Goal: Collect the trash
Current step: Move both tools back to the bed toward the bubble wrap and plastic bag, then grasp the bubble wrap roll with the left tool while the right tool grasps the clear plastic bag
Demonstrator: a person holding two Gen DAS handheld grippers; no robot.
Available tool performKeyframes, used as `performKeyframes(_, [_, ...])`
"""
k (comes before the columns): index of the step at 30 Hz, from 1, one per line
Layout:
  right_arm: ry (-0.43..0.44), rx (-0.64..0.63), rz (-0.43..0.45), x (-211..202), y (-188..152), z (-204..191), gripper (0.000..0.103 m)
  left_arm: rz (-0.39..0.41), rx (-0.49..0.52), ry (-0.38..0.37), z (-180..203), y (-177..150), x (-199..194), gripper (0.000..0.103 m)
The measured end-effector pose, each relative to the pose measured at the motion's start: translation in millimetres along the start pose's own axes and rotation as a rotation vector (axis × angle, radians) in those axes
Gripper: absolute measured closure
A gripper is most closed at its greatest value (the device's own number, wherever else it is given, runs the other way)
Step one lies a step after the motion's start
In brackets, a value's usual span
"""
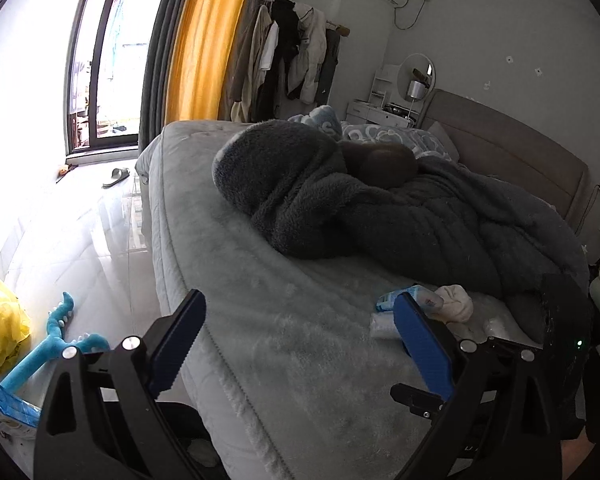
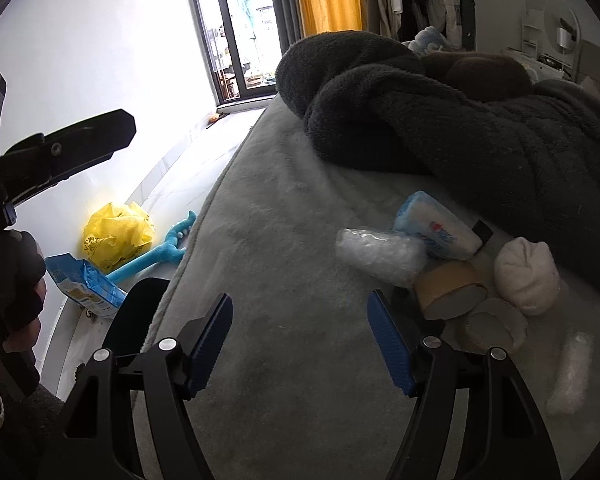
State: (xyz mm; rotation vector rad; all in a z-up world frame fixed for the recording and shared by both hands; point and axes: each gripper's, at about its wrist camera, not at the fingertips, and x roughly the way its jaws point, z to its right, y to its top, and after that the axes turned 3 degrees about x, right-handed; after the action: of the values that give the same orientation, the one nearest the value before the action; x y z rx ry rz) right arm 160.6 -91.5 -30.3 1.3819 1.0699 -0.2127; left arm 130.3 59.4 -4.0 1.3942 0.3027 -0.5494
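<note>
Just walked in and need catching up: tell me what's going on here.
A person holds a gripper in each hand over a bed, collecting trash. Both the left gripper and the right gripper are open and hold nothing. A small heap lies on the bed ahead of the right gripper: a crumpled clear plastic wrap, a blue-and-white packet, a tape roll and a white balled cloth. A yellow bag sits on the floor.

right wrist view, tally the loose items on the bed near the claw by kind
clear plastic wraps: 2
tissue pack: 1
tape roll: 1
balled white sock: 1
broken shell-like piece: 1
total: 6
</note>
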Motion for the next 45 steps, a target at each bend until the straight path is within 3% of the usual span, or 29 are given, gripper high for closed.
performKeyframes(23, [-0.172,0.048,0.06,-39.2,-13.8,107.6,0.031,-0.158,-0.012,-0.198,60.0,-21.0,80.0,0.007])
performKeyframes(45, [-0.21,0.109,0.041,-50.8,-36.2,166.1,0.029,-0.232,-0.104,-0.221,73.4,-34.7,139.2,0.009])
